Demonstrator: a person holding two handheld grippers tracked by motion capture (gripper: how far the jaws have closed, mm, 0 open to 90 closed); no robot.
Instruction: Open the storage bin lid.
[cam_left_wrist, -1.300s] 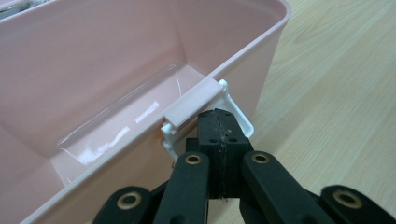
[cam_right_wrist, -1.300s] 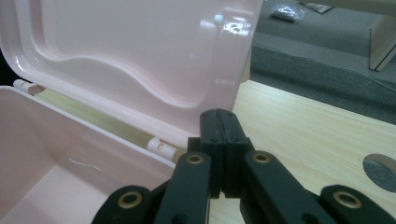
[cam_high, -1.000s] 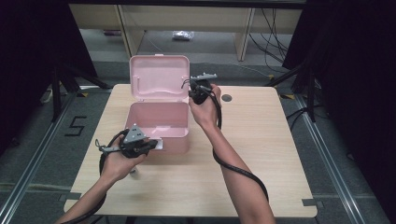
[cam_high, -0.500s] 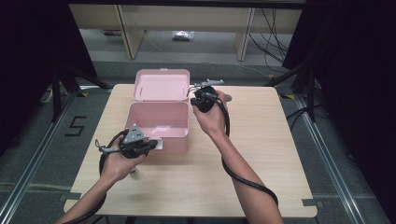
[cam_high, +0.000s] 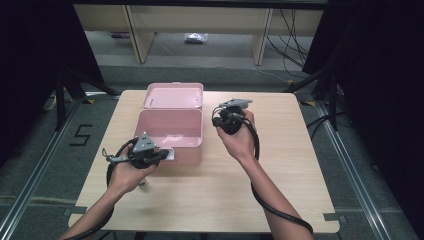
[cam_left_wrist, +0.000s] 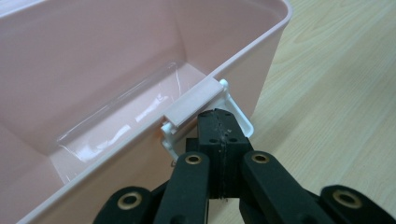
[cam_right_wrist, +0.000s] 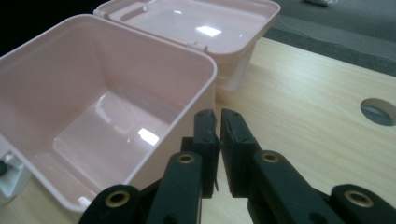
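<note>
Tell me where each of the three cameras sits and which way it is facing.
High view: above the person's side, looking forward and down on the table; forearms, hands, left tongs, right tongs.
Left gripper view: on the left tongs, jaws together at the white latch of the pink box.
Right gripper view: on the right tongs, jaws nearly together, facing the box beside its lid.
Shared: all show the open box.

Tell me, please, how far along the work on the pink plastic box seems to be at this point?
Done: the pink plastic box stands open and looks empty, its hinged lid laid back flat on the wooden table. In hand: the left gripper, jaws together, sits at the white front latch; the right gripper, jaws nearly together and holding nothing, hovers beside the box. Left: probably filling or closing it.
</note>
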